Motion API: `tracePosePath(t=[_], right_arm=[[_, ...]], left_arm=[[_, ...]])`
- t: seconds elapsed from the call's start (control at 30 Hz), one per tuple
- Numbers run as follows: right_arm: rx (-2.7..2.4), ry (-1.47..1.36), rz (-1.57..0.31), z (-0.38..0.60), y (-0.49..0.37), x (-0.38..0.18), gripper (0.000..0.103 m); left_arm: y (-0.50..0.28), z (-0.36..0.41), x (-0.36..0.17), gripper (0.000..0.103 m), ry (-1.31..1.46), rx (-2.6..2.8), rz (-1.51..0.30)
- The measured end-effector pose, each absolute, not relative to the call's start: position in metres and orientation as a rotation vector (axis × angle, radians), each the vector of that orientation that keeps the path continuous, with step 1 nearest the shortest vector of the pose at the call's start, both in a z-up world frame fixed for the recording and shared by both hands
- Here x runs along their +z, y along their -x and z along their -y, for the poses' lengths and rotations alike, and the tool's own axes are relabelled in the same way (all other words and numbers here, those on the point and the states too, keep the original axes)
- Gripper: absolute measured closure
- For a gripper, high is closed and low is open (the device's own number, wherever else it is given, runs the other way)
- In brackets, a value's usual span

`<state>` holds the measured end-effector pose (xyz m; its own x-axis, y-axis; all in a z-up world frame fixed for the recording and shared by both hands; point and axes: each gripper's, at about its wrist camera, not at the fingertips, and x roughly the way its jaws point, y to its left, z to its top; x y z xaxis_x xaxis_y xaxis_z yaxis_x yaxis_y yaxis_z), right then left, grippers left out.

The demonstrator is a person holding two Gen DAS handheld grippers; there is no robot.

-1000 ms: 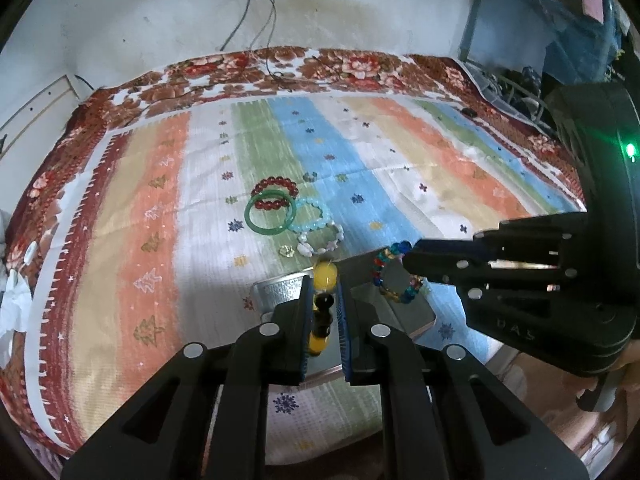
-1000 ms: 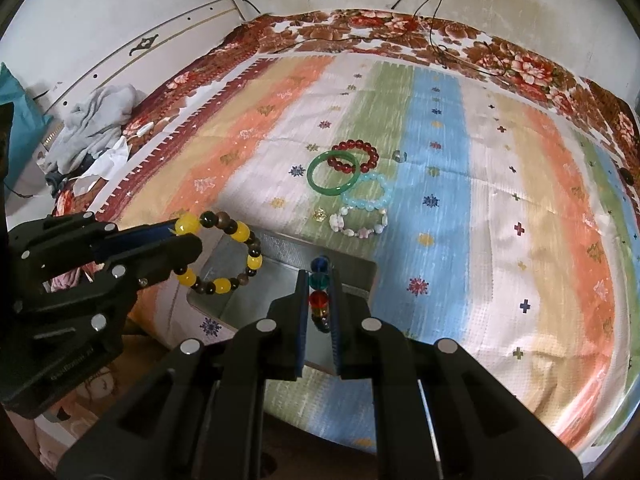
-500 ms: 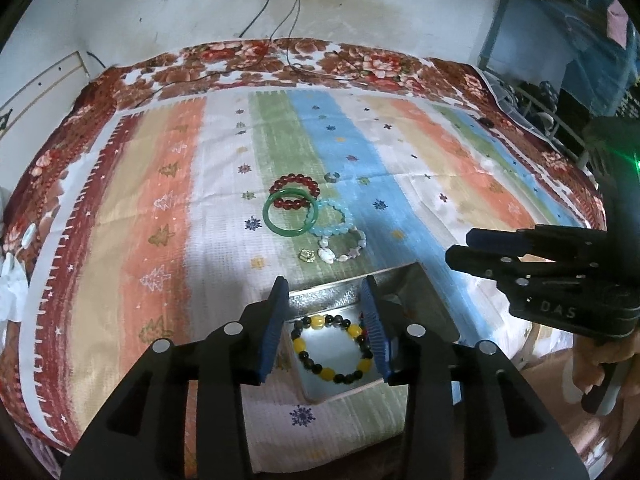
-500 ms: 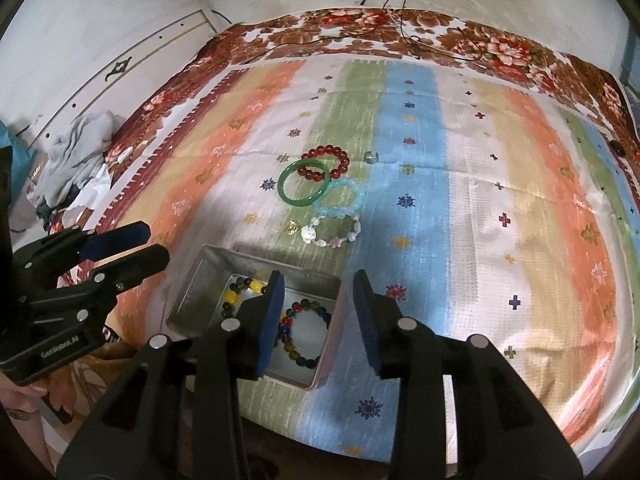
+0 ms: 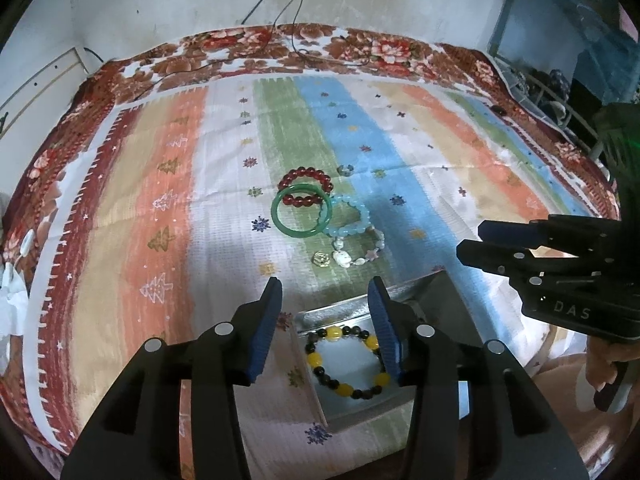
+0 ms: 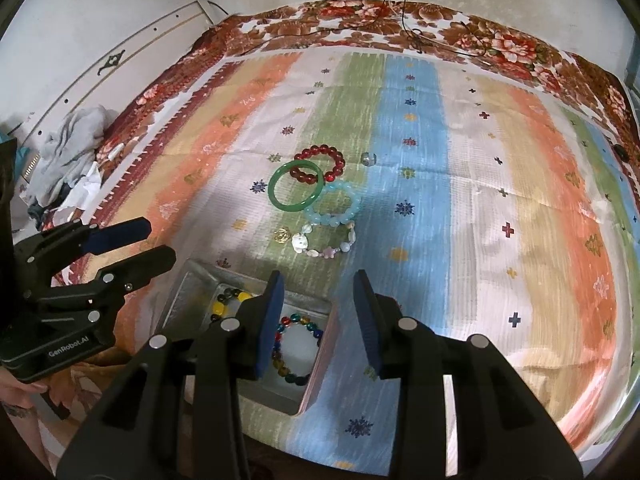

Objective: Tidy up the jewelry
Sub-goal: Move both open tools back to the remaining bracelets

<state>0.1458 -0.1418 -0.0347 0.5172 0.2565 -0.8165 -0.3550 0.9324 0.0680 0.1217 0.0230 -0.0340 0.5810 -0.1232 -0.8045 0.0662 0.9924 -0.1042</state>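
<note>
Over the metal tray [image 5: 434, 294], both grippers [image 5: 326, 322] [image 6: 319, 312] are held w/ jaws apart, having just opened, nothing between. Drop step judged done; green bangle [image 5: 301, 215] at 12 o'clock is reached for next.

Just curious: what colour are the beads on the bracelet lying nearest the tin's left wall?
Yellow and dark beads, clearest in the left wrist view.

Each wrist camera looks steeply down along its own gripper from the near edge of the striped cloth-covered bed [image 5: 224, 208], close in. Both views share the grey metal tray [image 5: 436, 292] at 6 o'clock and the bracelet cluster at centre.
</note>
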Motion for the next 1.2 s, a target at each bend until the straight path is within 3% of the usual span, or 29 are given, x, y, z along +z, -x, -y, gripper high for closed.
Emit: tracePosePath(t=[0.17,0.27,1.2], right_arm=[[0.341,0.105,-0.947,0.144,-0.156,-0.034,0.064],[0.334,0.103,-0.917,0.146,-0.159,-0.029,0.055],[0.361,0.072,-1.116,0.151,-0.233,-0.081,0.047]], left_arm=[[-0.130,-0.028,-0.034,0.058,0.072,-0.102,-0.944],[-0.136,-0.030,-0.036,0.056,0.092,-0.103,-0.949],[-0.221,-0.056,-0.081,0.046,0.160,-0.090,-1.073]])
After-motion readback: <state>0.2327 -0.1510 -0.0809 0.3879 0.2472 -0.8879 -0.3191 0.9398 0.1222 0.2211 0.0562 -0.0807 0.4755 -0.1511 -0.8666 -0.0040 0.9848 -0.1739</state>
